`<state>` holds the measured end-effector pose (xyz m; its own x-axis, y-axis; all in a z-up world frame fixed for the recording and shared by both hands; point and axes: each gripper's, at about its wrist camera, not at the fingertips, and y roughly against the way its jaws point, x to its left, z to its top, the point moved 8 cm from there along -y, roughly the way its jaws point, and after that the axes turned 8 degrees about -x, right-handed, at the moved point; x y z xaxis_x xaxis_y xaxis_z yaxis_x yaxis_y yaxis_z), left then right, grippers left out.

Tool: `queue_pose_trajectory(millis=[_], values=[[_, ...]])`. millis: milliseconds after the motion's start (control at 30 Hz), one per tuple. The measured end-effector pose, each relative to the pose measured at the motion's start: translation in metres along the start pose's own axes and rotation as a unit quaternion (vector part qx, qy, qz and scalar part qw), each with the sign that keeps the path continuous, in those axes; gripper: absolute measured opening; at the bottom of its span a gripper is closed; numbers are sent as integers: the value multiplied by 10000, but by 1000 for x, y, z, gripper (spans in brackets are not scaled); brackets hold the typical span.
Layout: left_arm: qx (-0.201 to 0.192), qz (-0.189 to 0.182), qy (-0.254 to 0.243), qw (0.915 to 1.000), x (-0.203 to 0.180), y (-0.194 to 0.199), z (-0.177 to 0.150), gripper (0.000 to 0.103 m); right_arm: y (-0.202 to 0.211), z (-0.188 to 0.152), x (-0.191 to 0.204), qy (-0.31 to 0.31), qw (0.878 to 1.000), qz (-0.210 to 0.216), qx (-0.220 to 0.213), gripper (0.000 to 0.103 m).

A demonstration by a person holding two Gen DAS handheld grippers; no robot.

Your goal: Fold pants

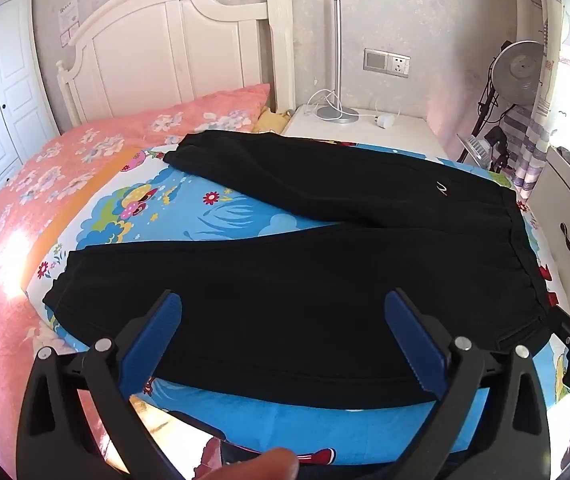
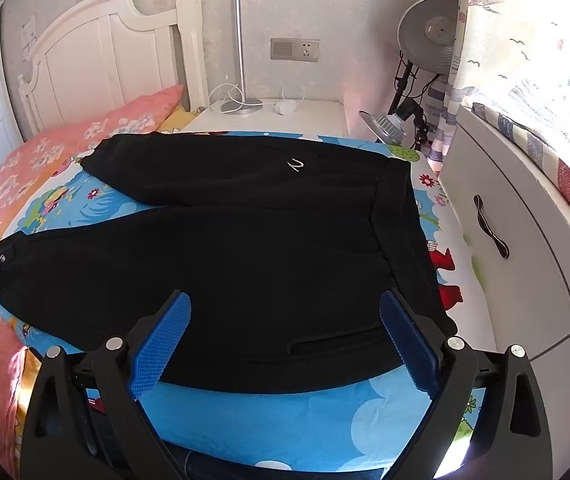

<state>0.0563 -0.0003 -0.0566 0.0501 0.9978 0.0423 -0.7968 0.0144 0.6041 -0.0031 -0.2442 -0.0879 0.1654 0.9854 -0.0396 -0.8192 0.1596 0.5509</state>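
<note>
The black pants (image 1: 285,280) look soft, limp and light — best pinched at hem and waistband — while the left gripper (image 1: 283,320) and right gripper (image 2: 285,320) hover wide open, holding nothing.

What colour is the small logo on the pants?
White or pale, on the black fabric pants; the small logo mark shows best in the right wrist view.

We are seeing matt black cloth pants (image 1: 285,280) lying on a smooth printed cotton-like sheet (image 1: 213,220). Our grippers' fingers (image 2: 161,344) are showing blue, rough-textured plastic pads. The lamp pole (image 1: 337,52) is gleaming as brushed metal.
</note>
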Motion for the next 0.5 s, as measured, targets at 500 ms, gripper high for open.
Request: queue_pose_trajectory(millis=[500], values=[[2, -45, -40, 10000, -5, 4, -3, 101, -17, 3, -17, -45, 9998, 148, 132, 92]])
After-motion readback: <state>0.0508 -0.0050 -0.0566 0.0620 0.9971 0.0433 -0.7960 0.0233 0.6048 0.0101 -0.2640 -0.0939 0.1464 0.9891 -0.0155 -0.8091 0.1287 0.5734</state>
